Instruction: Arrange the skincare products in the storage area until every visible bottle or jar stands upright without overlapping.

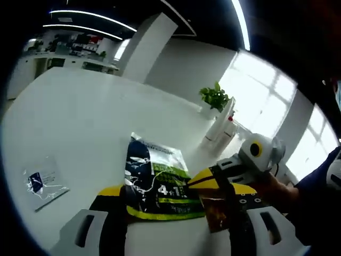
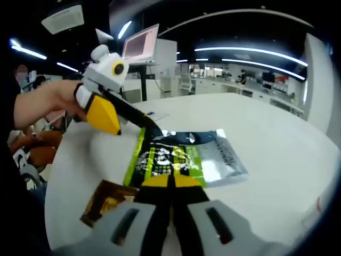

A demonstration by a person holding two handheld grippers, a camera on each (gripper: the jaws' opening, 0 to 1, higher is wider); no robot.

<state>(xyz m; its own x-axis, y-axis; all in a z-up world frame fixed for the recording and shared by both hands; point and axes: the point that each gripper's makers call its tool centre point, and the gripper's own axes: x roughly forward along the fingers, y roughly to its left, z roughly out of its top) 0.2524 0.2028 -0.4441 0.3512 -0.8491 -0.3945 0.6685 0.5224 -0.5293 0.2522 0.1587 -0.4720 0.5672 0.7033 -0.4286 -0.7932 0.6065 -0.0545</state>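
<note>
A flat foil sachet [image 1: 157, 178], dark blue, silver and green, lies on the white round table [image 1: 80, 117]. My left gripper [image 1: 178, 193] is open, its two yellow-tipped jaws spread wide on either side of the sachet's near end. My right gripper [image 1: 196, 178] reaches in from the right, held by a hand, with its tip at the sachet's edge. In the right gripper view the same sachet [image 2: 184, 157] lies straight ahead, and my right gripper [image 2: 170, 181] has its jaws together on the near edge. The left gripper [image 2: 151, 128] touches the sachet's far left corner.
A small brown sachet [image 1: 216, 210] [image 2: 106, 200] lies by the jaws. A pale blue-and-white sachet [image 1: 45, 182] sits apart on the table. A potted plant [image 1: 214, 96] stands at the far rim. A person's hand [image 2: 48, 104] holds the left gripper.
</note>
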